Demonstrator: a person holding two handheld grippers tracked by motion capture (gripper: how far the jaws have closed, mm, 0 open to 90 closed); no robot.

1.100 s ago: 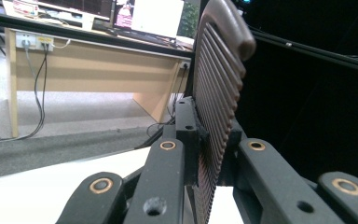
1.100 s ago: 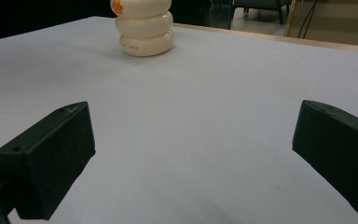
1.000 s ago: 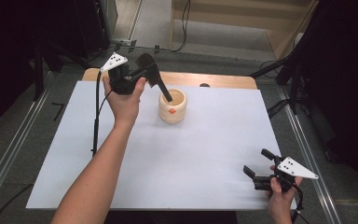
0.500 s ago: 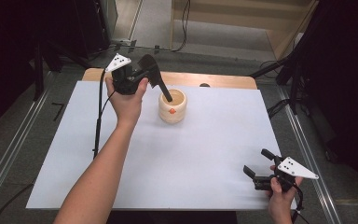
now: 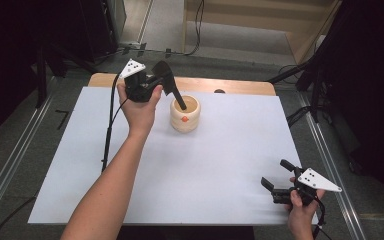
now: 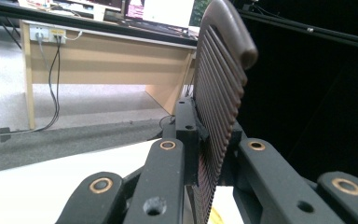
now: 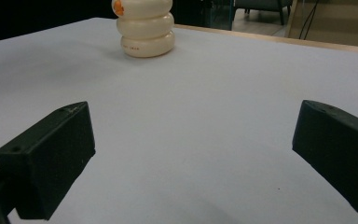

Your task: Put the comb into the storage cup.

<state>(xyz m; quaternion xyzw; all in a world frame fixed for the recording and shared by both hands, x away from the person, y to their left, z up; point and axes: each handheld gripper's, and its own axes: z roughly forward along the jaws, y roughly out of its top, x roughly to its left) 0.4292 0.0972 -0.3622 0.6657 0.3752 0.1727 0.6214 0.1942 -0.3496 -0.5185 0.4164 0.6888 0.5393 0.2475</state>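
Nothing has shifted much since half a second ago: the black ribbed utensil still slants with its lower end inside the cream ringed holder, and the left gripper stays clenched on its upper part. Seen from the left gripper view, the ribbed blade is pinched between the two black jaws. That holder stands upright near the far edge of the white table sheet, an orange mark on its side. Well apart, at the near right corner, the right gripper hovers with jaws spread wide and nothing between them.
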